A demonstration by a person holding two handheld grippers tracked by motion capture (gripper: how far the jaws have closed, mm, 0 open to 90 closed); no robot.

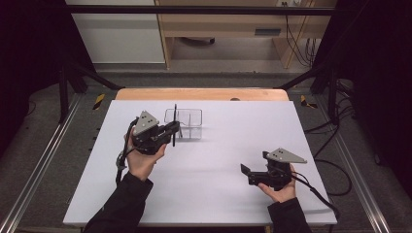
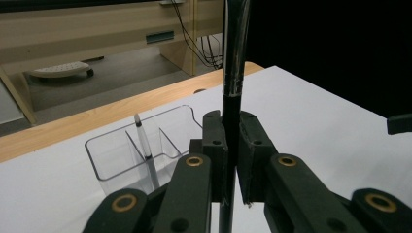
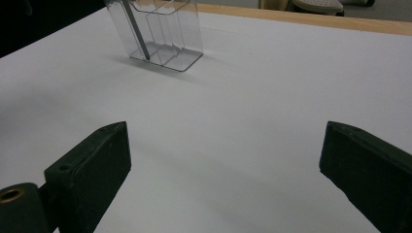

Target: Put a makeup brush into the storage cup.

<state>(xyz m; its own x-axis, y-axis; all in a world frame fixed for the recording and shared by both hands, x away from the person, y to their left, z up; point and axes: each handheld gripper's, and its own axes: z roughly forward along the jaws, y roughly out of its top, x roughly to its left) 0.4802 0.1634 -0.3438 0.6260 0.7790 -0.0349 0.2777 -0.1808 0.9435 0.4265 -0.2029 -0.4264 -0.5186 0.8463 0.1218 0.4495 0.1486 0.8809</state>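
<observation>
Black jaws clamp slim glossy pen (image 2: 232, 73); clear organiser (image 2: 141, 145) beside.

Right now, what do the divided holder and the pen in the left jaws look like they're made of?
Divided holder: clear hard plastic, probably acrylic; you see the table through its walls. Black pen: glossy black barrel with streaked highlights, likely plastic or lacquered metal; I can't tell which.

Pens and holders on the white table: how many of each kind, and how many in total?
Pens: 2, a black pen clamped upright in the left tongs and a pen standing in the organizer.
Clear compartment organizers: 1.
Total: 3.
</observation>
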